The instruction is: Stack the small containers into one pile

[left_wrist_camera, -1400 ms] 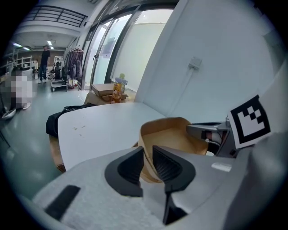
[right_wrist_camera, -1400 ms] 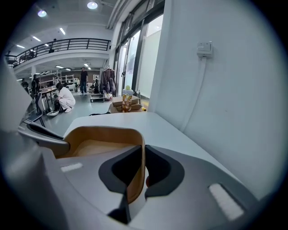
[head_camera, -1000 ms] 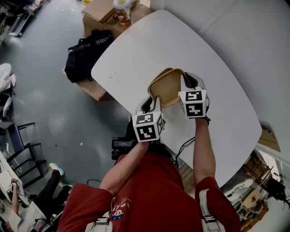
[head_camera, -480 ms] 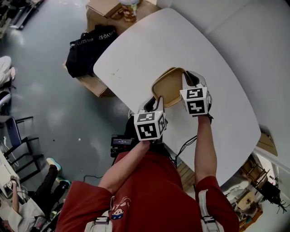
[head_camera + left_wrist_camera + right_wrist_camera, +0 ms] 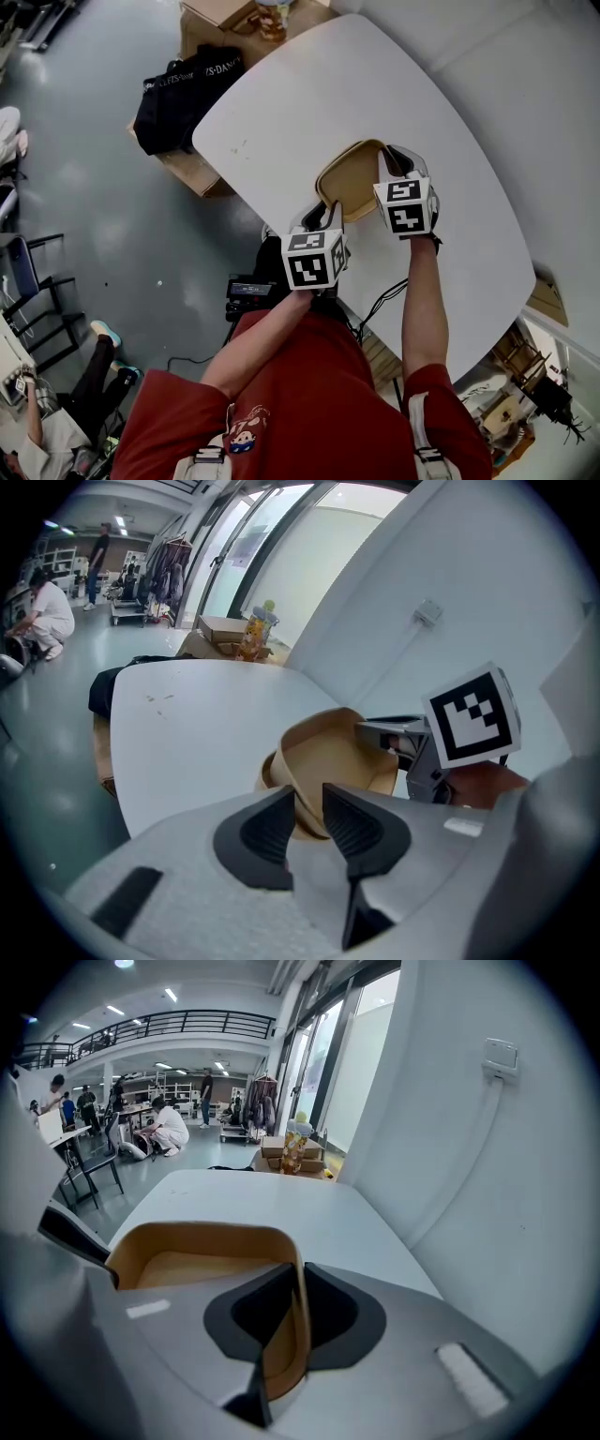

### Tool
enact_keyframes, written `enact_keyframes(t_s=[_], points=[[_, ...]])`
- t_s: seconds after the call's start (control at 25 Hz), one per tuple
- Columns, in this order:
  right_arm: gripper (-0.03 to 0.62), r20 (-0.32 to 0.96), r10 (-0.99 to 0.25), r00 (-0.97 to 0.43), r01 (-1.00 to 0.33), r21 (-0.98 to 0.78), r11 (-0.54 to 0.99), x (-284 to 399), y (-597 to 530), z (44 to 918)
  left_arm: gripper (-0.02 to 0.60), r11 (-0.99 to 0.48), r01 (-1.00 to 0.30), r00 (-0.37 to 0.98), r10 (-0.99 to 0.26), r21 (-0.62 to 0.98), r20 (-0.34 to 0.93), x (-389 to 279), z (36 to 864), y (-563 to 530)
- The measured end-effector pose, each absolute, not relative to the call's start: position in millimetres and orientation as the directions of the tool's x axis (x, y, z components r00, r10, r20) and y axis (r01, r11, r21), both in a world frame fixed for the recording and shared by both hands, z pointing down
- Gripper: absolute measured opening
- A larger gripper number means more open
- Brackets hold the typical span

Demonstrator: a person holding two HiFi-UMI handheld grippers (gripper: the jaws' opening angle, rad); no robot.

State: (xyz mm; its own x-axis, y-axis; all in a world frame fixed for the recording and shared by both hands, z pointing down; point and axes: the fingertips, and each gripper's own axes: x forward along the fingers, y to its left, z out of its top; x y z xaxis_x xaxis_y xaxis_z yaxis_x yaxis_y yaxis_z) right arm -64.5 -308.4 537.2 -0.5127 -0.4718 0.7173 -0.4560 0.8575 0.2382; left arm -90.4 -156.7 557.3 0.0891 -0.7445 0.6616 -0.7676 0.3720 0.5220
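Left gripper view: container rim (image 5: 302,797) between parted fingers (image 5: 261,836)

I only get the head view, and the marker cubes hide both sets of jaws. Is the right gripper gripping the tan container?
Observer: Yes; the right gripper has the wall of the container between its pads, pressed, though its jaws have just been opening.
Operator: And the left?
Observer: The left gripper straddles the near rim; its jaws have just been opening, and a gap shows beside one pad.
Operator: One container only?
Observer: A second rim peeks out under it, so probably two nested.
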Motion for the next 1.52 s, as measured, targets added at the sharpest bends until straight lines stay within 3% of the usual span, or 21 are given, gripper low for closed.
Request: enact_keyframes(t_s=[1.52], points=[[0.072, 0.781, -0.454, -0.429, -0.399, 0.287, 0.871, -60.7, -298.0, 582.4, 0.124, 0.401, -0.779, 0.075, -0.704, 0.482, 0.707, -89.0, 571.5, -145.7]])
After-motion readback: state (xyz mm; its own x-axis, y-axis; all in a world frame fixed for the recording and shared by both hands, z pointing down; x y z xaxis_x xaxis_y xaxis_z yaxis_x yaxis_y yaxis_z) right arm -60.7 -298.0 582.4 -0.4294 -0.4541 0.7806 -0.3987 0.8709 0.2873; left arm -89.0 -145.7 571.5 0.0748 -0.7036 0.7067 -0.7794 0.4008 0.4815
